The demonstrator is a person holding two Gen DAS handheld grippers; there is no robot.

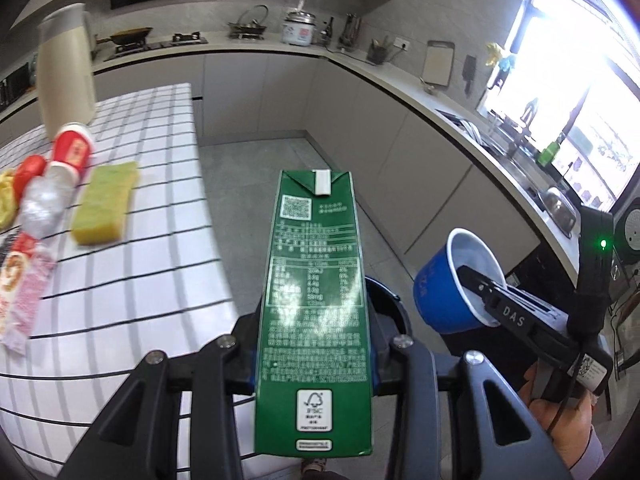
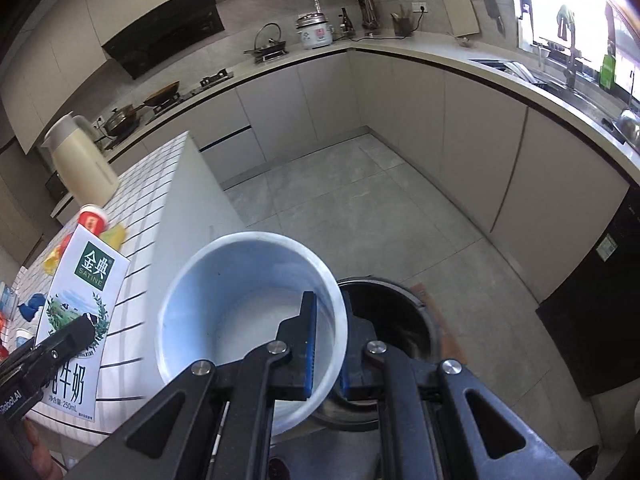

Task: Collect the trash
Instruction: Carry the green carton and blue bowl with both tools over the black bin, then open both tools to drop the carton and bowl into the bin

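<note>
My left gripper (image 1: 314, 356) is shut on a green and white milk carton (image 1: 314, 300), held upright in the air just right of the table edge; the carton also shows in the right wrist view (image 2: 80, 312). My right gripper (image 2: 326, 360) is shut on the rim of a blue paper cup (image 2: 244, 308) with a white inside, one finger inside it. The cup (image 1: 448, 292) is held to the right of the carton. A dark round trash bin (image 2: 400, 320) stands on the floor below the cup, its dark rim (image 1: 390, 304) also showing behind the carton.
The white grid-tiled table (image 1: 140, 264) carries a yellow-green sponge (image 1: 106, 208), a red cup (image 1: 72, 148), a crumpled clear bottle (image 1: 42, 204), a red-white wrapper (image 1: 20, 280) and a cream jug (image 1: 66, 68). Kitchen counters (image 2: 480, 64) run along the back and right.
</note>
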